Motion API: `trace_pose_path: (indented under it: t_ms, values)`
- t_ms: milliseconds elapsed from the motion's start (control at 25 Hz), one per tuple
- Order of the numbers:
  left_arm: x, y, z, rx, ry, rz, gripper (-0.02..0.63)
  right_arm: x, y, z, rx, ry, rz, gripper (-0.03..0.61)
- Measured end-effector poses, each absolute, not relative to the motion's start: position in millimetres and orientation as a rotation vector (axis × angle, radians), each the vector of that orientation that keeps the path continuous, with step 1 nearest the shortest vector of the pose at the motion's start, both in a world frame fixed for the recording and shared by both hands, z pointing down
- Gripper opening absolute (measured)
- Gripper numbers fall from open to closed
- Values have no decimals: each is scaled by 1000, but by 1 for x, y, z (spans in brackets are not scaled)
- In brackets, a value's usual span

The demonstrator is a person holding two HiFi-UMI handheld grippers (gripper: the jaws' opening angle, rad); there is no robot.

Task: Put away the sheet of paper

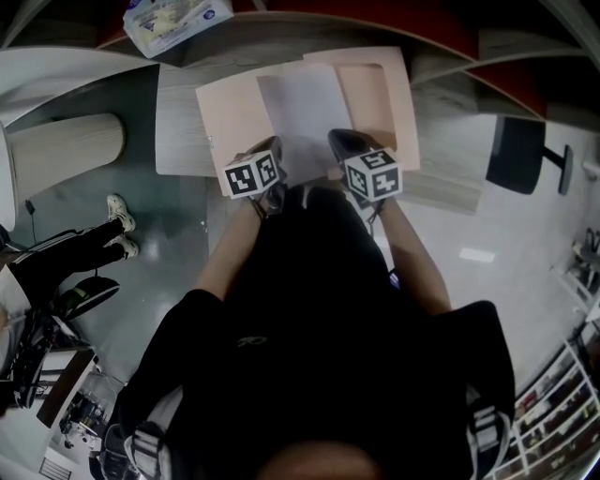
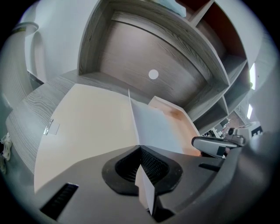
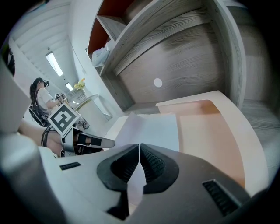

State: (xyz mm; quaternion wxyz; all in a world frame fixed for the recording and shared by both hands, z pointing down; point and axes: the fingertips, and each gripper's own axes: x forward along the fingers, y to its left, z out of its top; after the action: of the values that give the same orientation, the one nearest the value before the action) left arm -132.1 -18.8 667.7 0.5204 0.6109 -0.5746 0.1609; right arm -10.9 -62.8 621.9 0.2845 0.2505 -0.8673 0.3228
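A white sheet of paper [image 1: 305, 117] is held over an open peach folder [image 1: 230, 117] on the grey desk. My left gripper [image 1: 270, 167] is shut on the sheet's near left edge, and the paper [image 2: 155, 127] runs out from between its jaws. My right gripper [image 1: 345, 155] is shut on the near right edge, with the sheet [image 3: 153, 129] pinched between its pads. The folder's right half [image 3: 210, 131] has raised sides and lies under and beyond the sheet. Its flat left half [image 2: 87, 127] carries a small metal clip [image 2: 51, 127].
A shelf unit with grey wood and red panels [image 1: 375, 23] rises behind the desk. A plastic-wrapped pack [image 1: 173, 19] lies on the shelf at the back left. A person's legs and shoes [image 1: 117, 225] are on the floor to the left, and a black chair [image 1: 520, 155] stands at the right.
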Motion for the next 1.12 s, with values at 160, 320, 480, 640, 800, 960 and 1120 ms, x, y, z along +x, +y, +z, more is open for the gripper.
trace_pose_path:
  t_ms: [160, 320, 480, 640, 800, 960, 1120]
  values:
    - [-132, -19, 668, 1466, -1373, 382, 44, -11, -61, 620, 679, -2320, 867, 26]
    - [-126, -25, 668, 1474, -1362, 377, 44, -8, -58, 617, 699, -2313, 878, 25]
    - [-117, -29, 668, 1484, -1346, 382, 44, -4, -53, 615, 708, -2305, 886, 25]
    - [-109, -34, 670, 1493, -1329, 385, 44, -1, -52, 612, 722, -2304, 890, 25]
    - [-101, -39, 673, 1503, -1314, 392, 44, 3, -53, 610, 740, -2303, 889, 25]
    - [-95, -44, 674, 1516, -1304, 411, 44, 9, -53, 606, 763, -2306, 896, 25]
    - [-90, -50, 675, 1525, -1294, 424, 44, 14, -55, 606, 793, -2305, 905, 25]
